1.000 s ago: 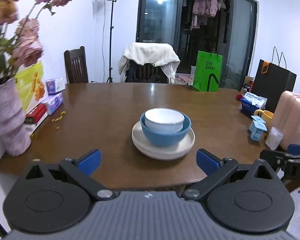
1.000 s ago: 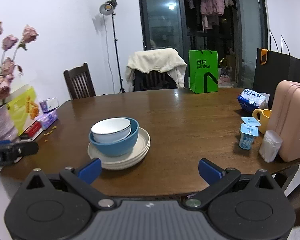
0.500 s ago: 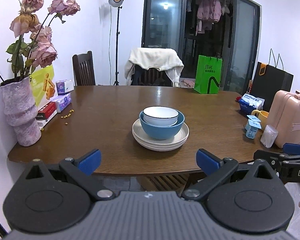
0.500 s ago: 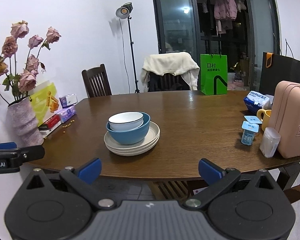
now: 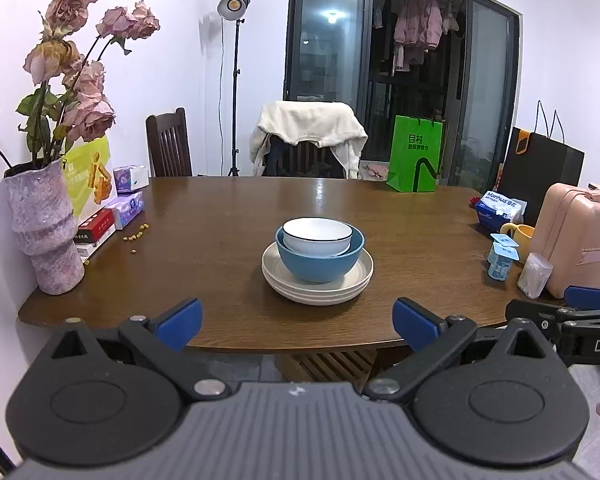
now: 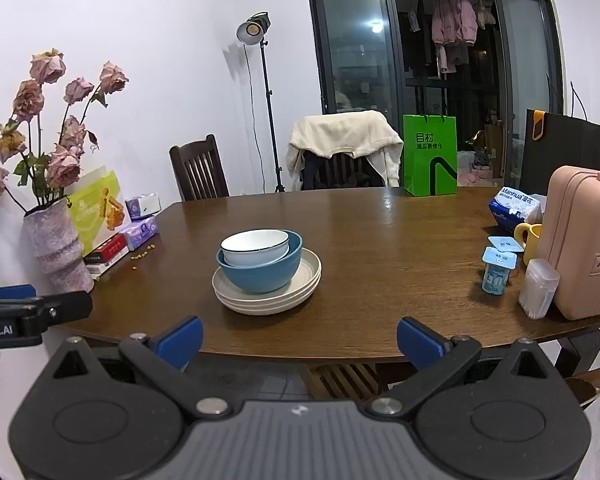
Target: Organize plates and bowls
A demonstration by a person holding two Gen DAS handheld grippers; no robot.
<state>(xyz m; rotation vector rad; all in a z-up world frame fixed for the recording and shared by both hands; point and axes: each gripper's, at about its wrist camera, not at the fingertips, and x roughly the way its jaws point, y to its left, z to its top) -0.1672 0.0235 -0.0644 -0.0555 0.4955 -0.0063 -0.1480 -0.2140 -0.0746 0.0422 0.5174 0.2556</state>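
A white bowl [image 5: 317,235] with a dark rim sits nested inside a blue bowl [image 5: 318,263], which rests on a short stack of cream plates [image 5: 320,294] in the middle of the brown table [image 5: 220,248]. The same white bowl [image 6: 255,246], blue bowl [image 6: 262,276] and plates [image 6: 268,300] show in the right wrist view. My left gripper [image 5: 298,322] hangs open off the table's near edge, empty. My right gripper [image 6: 300,338] is also open and empty, back from the edge. Each gripper shows at the side of the other's view.
A vase of dried roses [image 5: 46,232], boxes and tissue packs [image 5: 128,208] line the left side. Yogurt cups [image 5: 502,258], a yellow mug [image 5: 522,236], a clear container [image 5: 534,274] and a pink case [image 5: 580,236] stand at the right. A green bag [image 5: 416,160] and chairs stand behind.
Both grippers have drawn back from the table, so the stack looks smaller and the near table edge and floor now show. The dishes have not moved.
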